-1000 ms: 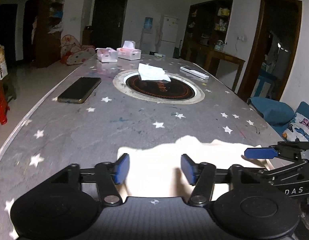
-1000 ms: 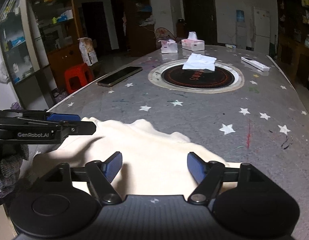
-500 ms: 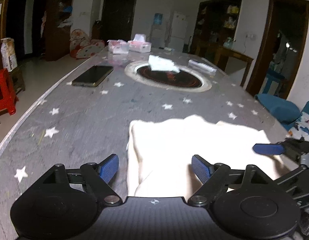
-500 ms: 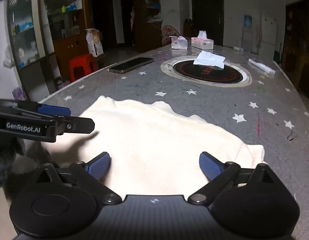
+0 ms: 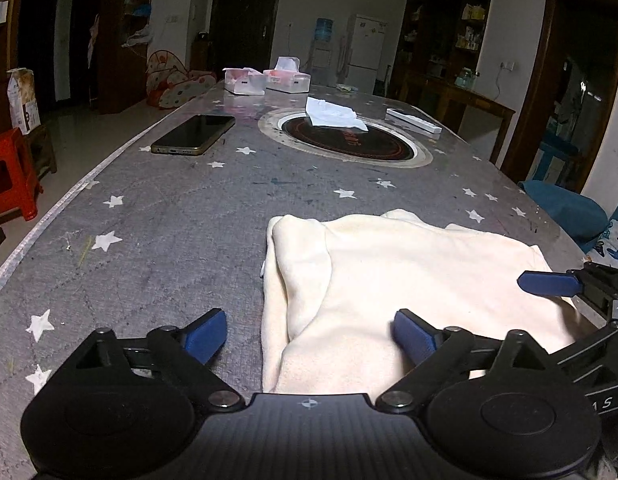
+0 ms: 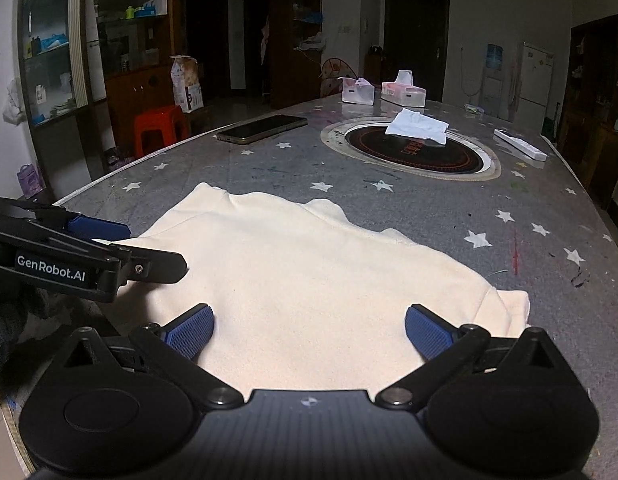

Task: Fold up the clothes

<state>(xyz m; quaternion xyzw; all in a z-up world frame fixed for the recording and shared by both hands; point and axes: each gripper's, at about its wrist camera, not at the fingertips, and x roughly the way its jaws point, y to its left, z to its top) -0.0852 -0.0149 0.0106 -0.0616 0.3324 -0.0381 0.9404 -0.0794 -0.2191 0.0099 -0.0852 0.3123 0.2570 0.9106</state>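
Both grippers have drawn back and spread since a second ago, baring the cream garment (image 5: 409,276) folded at lower centre on the tabletop (image 5: 181,216). Left gripper (image 5: 309,336) and right gripper (image 6: 309,330): fingers apart, empty. A fold looks finished; next needs a fresh edge grasp.

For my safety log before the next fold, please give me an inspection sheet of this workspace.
Surface: grey star-patterned table, scuffed, with round dark inset hob.
Job's things: cream fleece garment, folded, lying flat at the near edge.
Clutter: black smartphone; crumpled white tissue; two tissue boxes; white remote.
Grippers: left gripper open; right gripper open; both above the garment.
Cables: nothing seen.
Surroundings: red plastic stool; dark shelves; white fridge.
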